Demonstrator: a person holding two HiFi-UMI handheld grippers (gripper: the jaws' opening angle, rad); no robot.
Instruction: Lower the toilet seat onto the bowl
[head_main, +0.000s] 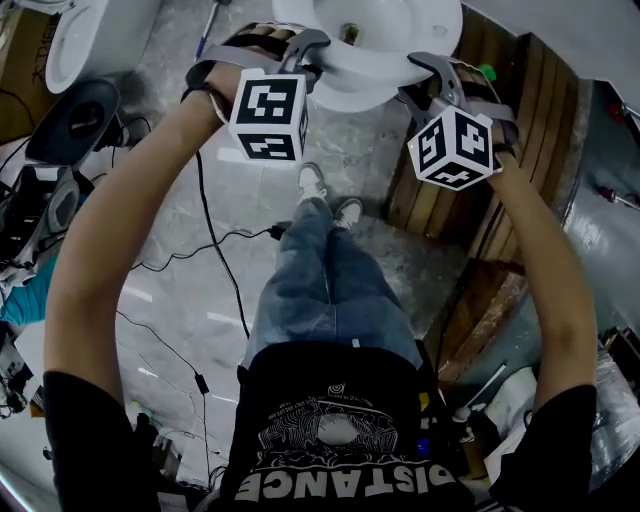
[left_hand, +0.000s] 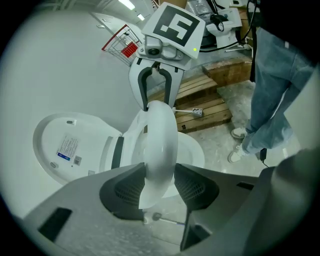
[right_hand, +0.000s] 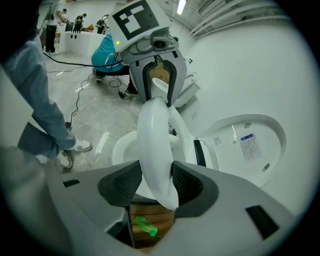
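The left gripper (left_hand: 160, 186) is clenched on one side of the toilet seat (left_hand: 161, 142), with a pad pressed against each face of the rim. The right gripper (right_hand: 156, 184) grasps the opposite side of the seat in the same way. The seat is tilted, partway up above the bowl (left_hand: 193, 151). Behind it, the lid (left_hand: 65, 150) leans open. Wooden boards (left_hand: 202, 92) lie near the toilet on the floor (head_main: 380, 150).

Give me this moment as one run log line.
left tool: clamped on toilet seat | right tool: clamped on toilet seat | toilet seat: tilted, off bowl | lid: up | step: lowering not done
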